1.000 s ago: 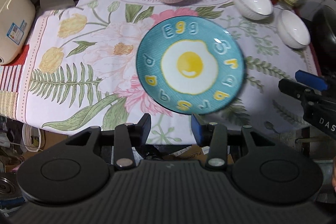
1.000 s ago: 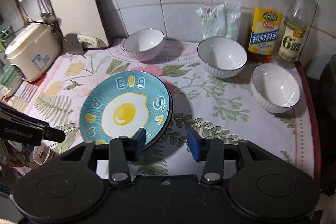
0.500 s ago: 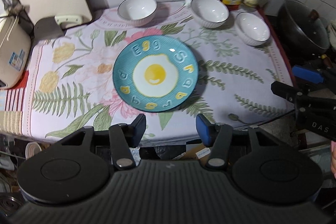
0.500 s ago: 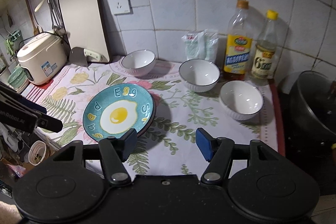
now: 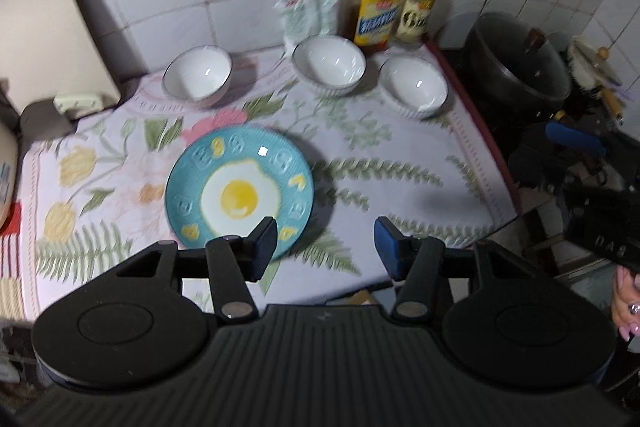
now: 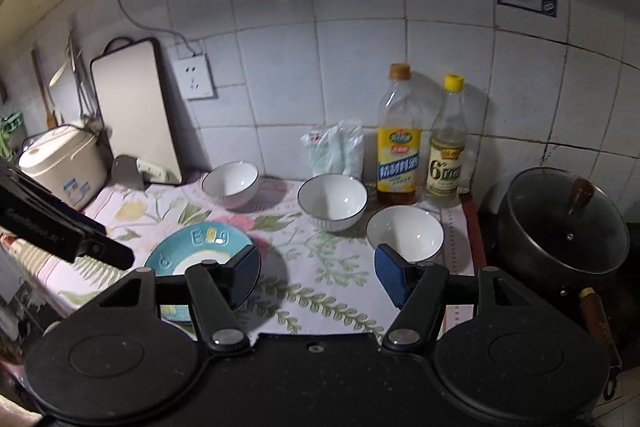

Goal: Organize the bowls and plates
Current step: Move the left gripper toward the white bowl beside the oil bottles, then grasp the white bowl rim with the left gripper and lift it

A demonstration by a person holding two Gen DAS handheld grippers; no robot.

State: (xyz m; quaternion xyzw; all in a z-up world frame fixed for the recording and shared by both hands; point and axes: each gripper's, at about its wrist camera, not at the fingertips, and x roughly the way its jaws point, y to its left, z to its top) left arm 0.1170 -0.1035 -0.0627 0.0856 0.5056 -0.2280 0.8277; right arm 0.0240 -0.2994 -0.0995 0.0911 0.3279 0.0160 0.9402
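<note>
Both grippers [image 5: 325, 241] [image 6: 317, 273] agape above plate [image 5: 239, 190]

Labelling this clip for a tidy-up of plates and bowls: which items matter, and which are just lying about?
Job: egg plate; left bowl; middle bowl; right bowl.

Lying about: oil bottle; vinegar bottle; pot; rice cooker; cutting board.

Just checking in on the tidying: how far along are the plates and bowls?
Nothing looks stacked yet. The blue egg-print plate lies alone on the floral cloth, and the three white ceramic bowls stand apart. The left gripper and right gripper are open and empty. All the gathering remains.
</note>
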